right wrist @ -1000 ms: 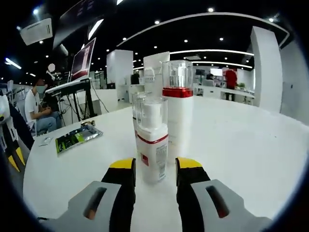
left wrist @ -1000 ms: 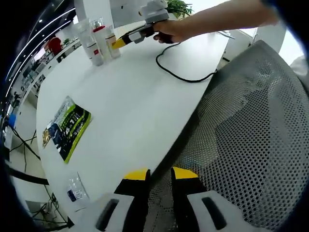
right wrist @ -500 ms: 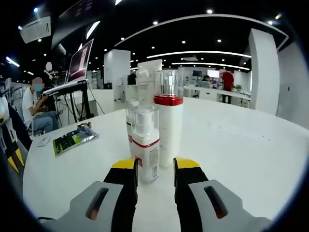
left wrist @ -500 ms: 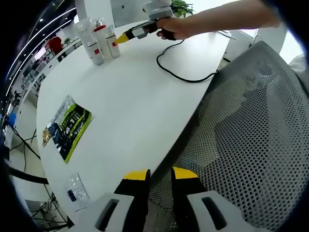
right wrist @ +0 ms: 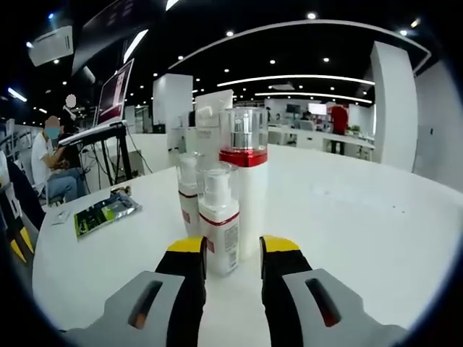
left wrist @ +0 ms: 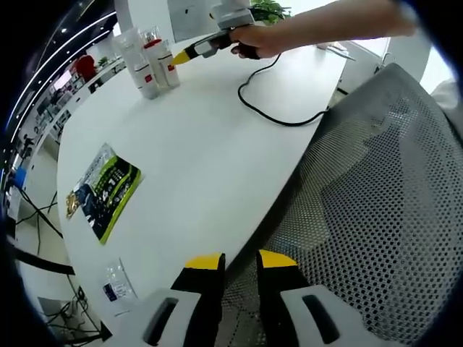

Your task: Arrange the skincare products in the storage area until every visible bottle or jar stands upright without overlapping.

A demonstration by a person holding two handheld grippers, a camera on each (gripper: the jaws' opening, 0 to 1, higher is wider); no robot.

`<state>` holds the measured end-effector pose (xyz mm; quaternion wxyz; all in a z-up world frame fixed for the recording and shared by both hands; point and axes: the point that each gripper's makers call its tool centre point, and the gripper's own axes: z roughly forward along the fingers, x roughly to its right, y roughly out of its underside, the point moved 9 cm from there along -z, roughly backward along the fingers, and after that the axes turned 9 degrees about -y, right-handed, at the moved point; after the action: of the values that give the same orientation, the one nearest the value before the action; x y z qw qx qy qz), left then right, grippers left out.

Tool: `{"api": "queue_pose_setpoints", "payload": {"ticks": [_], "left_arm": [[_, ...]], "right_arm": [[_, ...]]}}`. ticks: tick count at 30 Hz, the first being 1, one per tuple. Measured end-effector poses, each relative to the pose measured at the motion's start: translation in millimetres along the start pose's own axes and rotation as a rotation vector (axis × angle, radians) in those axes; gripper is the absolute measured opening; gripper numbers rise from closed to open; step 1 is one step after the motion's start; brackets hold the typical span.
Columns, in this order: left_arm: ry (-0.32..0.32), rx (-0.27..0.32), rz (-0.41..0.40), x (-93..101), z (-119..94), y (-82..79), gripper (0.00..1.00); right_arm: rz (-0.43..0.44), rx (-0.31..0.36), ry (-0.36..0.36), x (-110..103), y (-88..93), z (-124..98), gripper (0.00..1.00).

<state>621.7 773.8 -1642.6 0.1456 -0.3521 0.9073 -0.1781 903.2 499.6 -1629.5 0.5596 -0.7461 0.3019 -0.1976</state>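
Right gripper view: right gripper [right wrist: 231, 249] low over white table [right wrist: 362, 217], jaws parted a little, nothing between them, tips just short of the bottles. Nearest: small pump bottle [right wrist: 218, 220], white, red band, clear cap, upright. Just left and behind: second small bottle [right wrist: 189, 199], same style. Right behind: tall bottle [right wrist: 244, 181], white body, red collar, clear cap. Farthest: white tube [right wrist: 210, 116] standing on its cap. All four upright, packed close; touching or not, cannot tell. Far left: green packet [right wrist: 101, 212] flat on table.

Handling, judged: rigid plastic, light, smooth and a bit slippery; tall narrow shapes tip easily, close neighbours easy to knock. Best hold on nearest bottle at mid body, below the clear cap, which may pop off.

Left gripper view: left gripper [left wrist: 233, 262] near table edge, over mesh chair back [left wrist: 383, 188], jaws slightly apart, empty. Nearby on table: small clear wrapper [left wrist: 113, 283], then green packet [left wrist: 101, 189]. Black cable [left wrist: 278, 116] further on. Far side: bottle cluster [left wrist: 148, 61] with right gripper [left wrist: 179, 57] held by a hand [left wrist: 249, 40].
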Motion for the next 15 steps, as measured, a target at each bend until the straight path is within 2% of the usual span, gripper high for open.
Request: {"api": "queue_pose_setpoints", "payload": {"ticks": [8, 15], "left_arm": [[-0.005, 0.001, 0.001, -0.5, -0.8, -0.1, 0.18], [-0.012, 0.028, -0.010, -1.0, -2.3, -3.8, 0.18]], "right_arm": [[0.002, -0.011, -0.001, -0.7, -1.2, -1.8, 0.28], [0.046, 0.001, 0.014, -9.0, 0.1, -22.3, 0.29]]}}
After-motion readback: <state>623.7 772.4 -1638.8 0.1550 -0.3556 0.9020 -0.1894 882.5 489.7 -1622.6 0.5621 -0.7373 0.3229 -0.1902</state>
